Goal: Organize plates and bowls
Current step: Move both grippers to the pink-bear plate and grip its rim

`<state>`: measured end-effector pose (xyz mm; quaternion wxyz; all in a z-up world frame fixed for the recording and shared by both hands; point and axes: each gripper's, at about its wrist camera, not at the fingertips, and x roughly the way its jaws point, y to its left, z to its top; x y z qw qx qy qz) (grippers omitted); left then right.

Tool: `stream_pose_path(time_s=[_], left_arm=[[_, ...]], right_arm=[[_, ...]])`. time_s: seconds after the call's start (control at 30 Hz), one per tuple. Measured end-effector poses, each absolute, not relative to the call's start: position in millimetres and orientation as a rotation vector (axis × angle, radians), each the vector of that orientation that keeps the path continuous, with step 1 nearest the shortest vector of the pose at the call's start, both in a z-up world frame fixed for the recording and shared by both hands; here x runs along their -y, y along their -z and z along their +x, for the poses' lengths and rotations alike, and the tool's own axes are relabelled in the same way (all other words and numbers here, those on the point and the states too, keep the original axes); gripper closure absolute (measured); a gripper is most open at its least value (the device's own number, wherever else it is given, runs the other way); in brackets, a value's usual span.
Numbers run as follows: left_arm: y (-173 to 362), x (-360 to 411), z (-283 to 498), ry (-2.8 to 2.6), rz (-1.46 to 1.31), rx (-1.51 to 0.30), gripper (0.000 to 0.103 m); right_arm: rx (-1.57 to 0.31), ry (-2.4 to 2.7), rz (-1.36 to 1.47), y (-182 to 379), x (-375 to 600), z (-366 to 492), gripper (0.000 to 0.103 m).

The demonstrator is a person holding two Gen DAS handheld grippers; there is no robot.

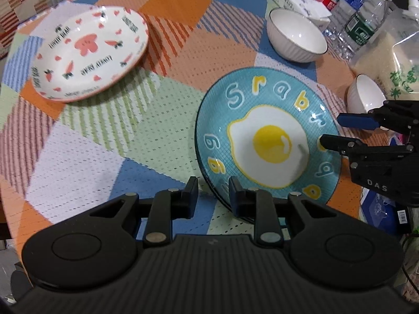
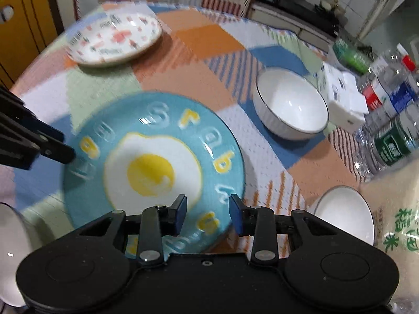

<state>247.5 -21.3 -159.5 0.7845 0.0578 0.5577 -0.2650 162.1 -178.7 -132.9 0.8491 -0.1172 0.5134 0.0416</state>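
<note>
A blue plate (image 1: 269, 141) (image 2: 154, 162) with a fried-egg picture lies at the middle of the patchwork tablecloth. My left gripper (image 1: 213, 195) (image 2: 66, 145) straddles its near-left rim, one finger over the plate and one outside, shut on the rim. My right gripper (image 2: 208, 212) (image 1: 331, 130) stands open at the opposite rim, its pads apart from the plate. A white plate (image 1: 89, 52) (image 2: 115, 39) with carrots and hearts sits far left. A large white bowl (image 1: 296, 36) (image 2: 292, 102) and a smaller white bowl (image 1: 365, 94) (image 2: 343, 214) stand to the right.
Several water bottles (image 1: 364, 23) (image 2: 392, 141), a tissue box (image 1: 301, 2) (image 2: 345, 102) and a bag of rice (image 1: 387, 60) (image 2: 398, 225) crowd the right side. Another white bowl (image 2: 10, 248) shows at the lower left of the right wrist view. The round table's edge (image 1: 15, 183) curves on the left.
</note>
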Motion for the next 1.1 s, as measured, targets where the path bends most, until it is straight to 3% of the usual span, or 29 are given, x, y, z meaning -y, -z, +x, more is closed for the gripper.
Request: stream_pose_path(time_s=[0.13,0.33,0.53,0.63,0.77,1.1], left_arm=[[137.3,11.6,240.5,0.569,0.138,-1.155,0.079],[102.0,-18.9,234.3,0.526,0.137,-1.084,0.076],[75.6,-62.8,243.4,0.417,0.105,-0.999,0.045],[71.8,-79.9,255.4,0.373,0.097,-0.970,0.038],[70.6,-92.2,273.0,0.346,0.109,-0.882,0.019],[93.8,-100.4,344.0,0.299,0.074,-0.937,0.019]], right_arm=[[-1.028,-0.162,-0.191,107.0,169.9,158.1,0.062],[-0.921,-0.295,-0.095,69.7,157.3,153.9,0.050],[-0.807,-0.486,-0.043,46.5,141.4,159.7,0.046],[-0.738,-0.559,-0.066,38.5,129.4,170.1,0.046],[-0.708,-0.597,-0.084,35.7,114.3,200.9,0.044],[-0.898,-0.526,0.091,83.8,110.1,312.2,0.042]])
